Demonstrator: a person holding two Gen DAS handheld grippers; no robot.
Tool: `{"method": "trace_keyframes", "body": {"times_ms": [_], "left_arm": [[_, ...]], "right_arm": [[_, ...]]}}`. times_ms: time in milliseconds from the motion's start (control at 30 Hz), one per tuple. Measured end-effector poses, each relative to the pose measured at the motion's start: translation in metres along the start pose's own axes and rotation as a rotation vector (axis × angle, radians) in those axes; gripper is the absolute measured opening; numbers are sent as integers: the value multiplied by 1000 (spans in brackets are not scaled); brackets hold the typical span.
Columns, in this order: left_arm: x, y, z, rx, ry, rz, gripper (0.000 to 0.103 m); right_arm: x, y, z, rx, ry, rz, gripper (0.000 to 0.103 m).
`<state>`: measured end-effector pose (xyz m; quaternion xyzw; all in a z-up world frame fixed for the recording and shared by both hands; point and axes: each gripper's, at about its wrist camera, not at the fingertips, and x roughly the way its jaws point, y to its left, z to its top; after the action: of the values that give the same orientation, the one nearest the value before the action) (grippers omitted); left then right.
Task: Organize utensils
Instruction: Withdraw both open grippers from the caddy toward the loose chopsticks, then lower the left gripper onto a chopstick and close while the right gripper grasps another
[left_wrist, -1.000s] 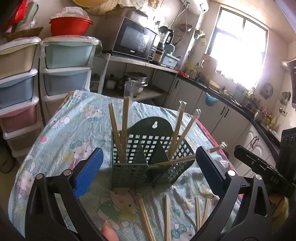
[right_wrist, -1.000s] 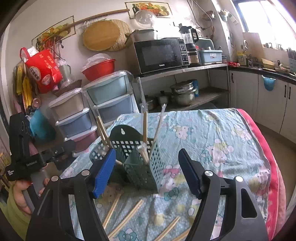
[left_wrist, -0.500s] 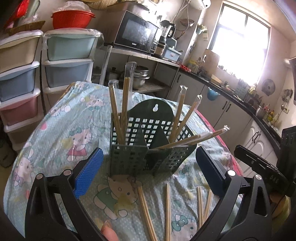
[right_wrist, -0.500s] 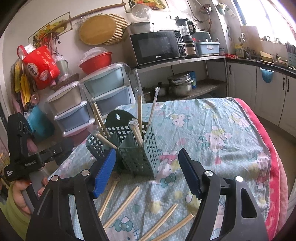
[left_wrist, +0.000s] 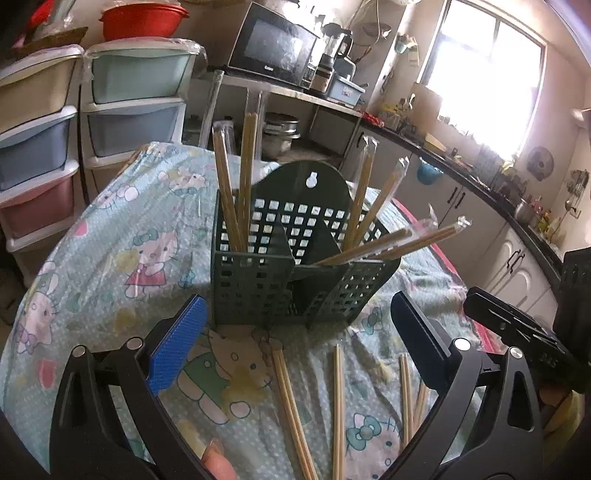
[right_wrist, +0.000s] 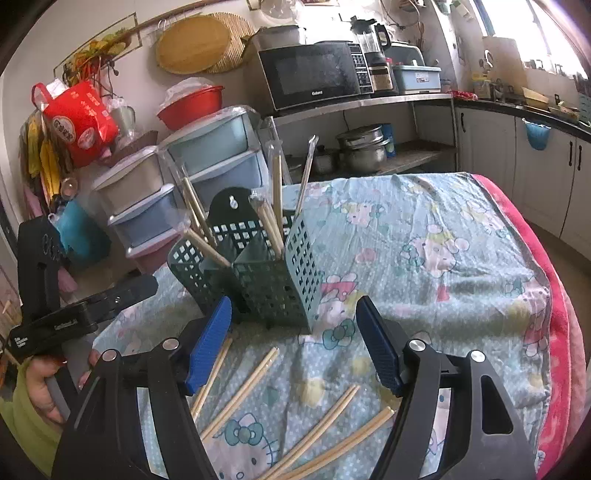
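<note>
Chopsticks (left_wrist: 236, 177) stand in the dark green perforated caddy (left_wrist: 291, 258) on the bench's Hello Kitty cloth (left_wrist: 122, 258): in the left wrist view two wrapped pairs rise in its left compartment and four more lean out of the right side. Loose chopsticks (left_wrist: 338, 402) lie on the cloth before it, about four groups from that view. Left gripper (left_wrist: 295, 343) and right gripper (right_wrist: 293, 347) both hover before the caddy, jaws wide and holding nothing.
</note>
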<state>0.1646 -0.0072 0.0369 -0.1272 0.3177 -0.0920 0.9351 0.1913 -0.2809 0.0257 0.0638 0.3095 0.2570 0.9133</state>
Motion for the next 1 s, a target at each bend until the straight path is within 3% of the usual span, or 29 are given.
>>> {"method": "trace_keyframes", "body": {"times_ms": [833,1000], "left_arm": [[39,7,-28,-13,126,7,92],[48,8,-33,-15,164,1,81]], "right_arm": [[31,-7,-39,16,161,-5,68],[37,-9,-46,19,194,-7,67]]}}
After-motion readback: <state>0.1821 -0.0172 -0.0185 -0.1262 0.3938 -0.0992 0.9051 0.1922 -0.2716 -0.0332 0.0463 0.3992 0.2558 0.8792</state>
